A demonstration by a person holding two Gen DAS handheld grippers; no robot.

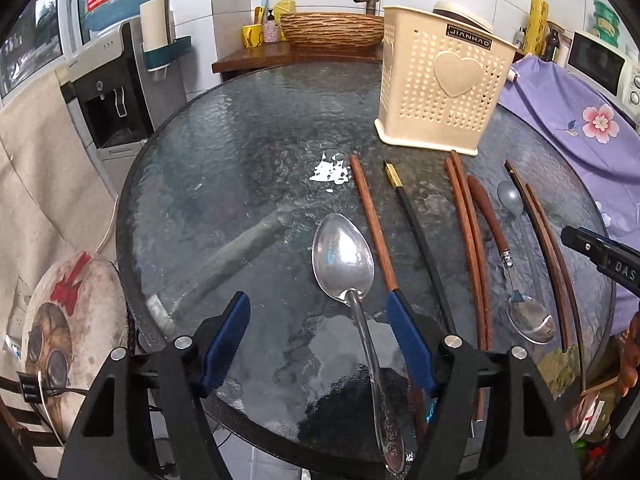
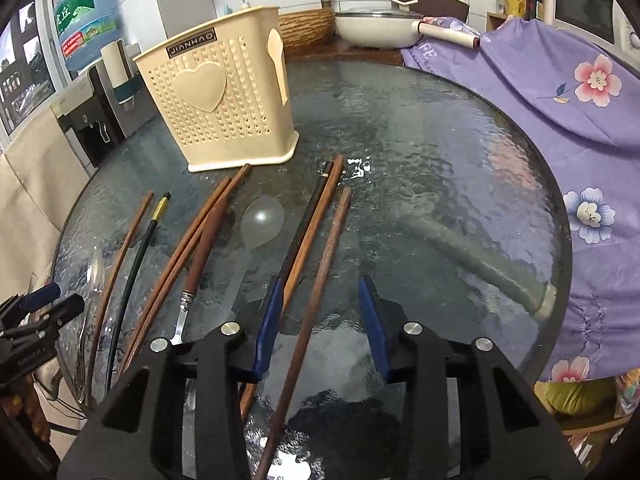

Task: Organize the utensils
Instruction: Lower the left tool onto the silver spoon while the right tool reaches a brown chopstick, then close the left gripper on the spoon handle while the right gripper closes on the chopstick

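Observation:
A cream perforated utensil holder (image 1: 440,92) stands on the round glass table (image 1: 240,152); it also shows in the right wrist view (image 2: 224,108). Chopsticks and spoons lie in a row in front of it. My left gripper (image 1: 318,316) is open above a large metal spoon (image 1: 344,256), whose handle runs between the fingers. My right gripper (image 2: 320,304) is open above a brown chopstick (image 2: 316,284) that lies between its fingers. A black chopstick (image 2: 304,220), a clear plastic spoon (image 2: 262,220) and a wooden-handled spoon (image 2: 202,248) lie to its left.
A purple flowered cloth (image 2: 540,92) covers the right side beyond the table. A water dispenser (image 1: 108,92) stands at the left. A woven basket (image 1: 332,28) and a tap sit on the counter behind. A white pan (image 2: 376,28) is at the back.

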